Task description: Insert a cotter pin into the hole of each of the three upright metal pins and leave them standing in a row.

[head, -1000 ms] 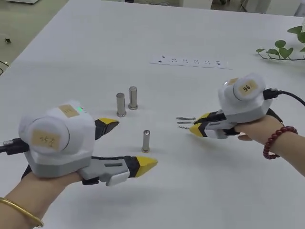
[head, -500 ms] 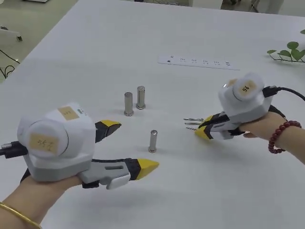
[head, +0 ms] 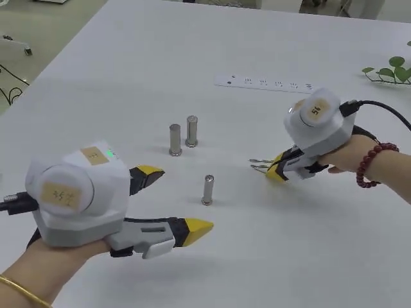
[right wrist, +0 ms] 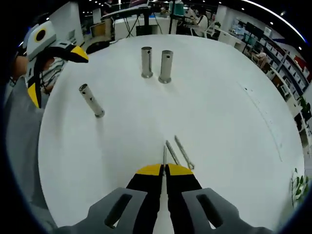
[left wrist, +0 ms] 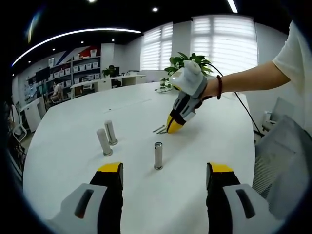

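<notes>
Cotter pins: 3, lying loose on the desk, none inserted. Metal pins: 3 upright, holes empty. The back pair stands side by side, the front metal pin apart, so no row yet. Judged: all 3 insertions remain.

Right claw: clenched, tips at the cotter pins' near ends; cannot tell whether 1 is pinched.

Left claw: spread wide, empty, facing the front metal pin.

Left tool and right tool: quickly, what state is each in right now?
Left tool: open, holding nothing.
Right tool: closed, tips at the cotter pins; whether it pinches one cannot be told.
</notes>
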The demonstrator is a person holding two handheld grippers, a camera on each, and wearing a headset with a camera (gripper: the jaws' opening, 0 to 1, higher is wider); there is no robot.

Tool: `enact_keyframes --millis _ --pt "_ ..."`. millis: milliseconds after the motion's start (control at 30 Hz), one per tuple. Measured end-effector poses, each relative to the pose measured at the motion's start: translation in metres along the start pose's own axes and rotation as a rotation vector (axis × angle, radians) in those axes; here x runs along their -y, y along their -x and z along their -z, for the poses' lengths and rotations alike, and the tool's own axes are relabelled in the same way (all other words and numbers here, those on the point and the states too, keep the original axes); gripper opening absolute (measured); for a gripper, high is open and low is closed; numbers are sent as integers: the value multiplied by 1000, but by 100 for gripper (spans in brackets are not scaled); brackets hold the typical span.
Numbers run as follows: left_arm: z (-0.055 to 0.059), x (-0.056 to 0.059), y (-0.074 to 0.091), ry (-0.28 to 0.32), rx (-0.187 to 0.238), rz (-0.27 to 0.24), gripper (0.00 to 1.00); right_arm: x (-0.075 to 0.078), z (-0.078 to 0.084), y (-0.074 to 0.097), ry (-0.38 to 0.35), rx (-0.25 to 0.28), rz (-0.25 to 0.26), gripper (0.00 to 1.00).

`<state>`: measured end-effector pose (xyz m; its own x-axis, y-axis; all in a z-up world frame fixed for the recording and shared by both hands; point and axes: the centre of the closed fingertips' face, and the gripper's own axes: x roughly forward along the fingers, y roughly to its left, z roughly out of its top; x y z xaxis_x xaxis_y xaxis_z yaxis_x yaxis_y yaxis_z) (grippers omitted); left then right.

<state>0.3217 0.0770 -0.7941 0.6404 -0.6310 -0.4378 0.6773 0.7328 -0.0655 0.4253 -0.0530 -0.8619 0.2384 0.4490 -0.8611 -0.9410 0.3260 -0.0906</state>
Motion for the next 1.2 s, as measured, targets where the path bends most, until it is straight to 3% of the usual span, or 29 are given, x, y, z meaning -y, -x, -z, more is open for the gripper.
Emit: enact_keyframes --millis 267,667,867,1200 --pt "2 -2 2 4 -8 -6 68 -4 1 0 73 -15 4 2" --pt "1 -1 4 -17 -8 -3 67 -9 -2 4 170 11 17 1" --pt "-2 1 4 -16 -8 2 64 -13 -11 14 233 45 37 1" --pt "-7 5 4 21 -2 15 56 -40 -37 35 300 155 40 1"
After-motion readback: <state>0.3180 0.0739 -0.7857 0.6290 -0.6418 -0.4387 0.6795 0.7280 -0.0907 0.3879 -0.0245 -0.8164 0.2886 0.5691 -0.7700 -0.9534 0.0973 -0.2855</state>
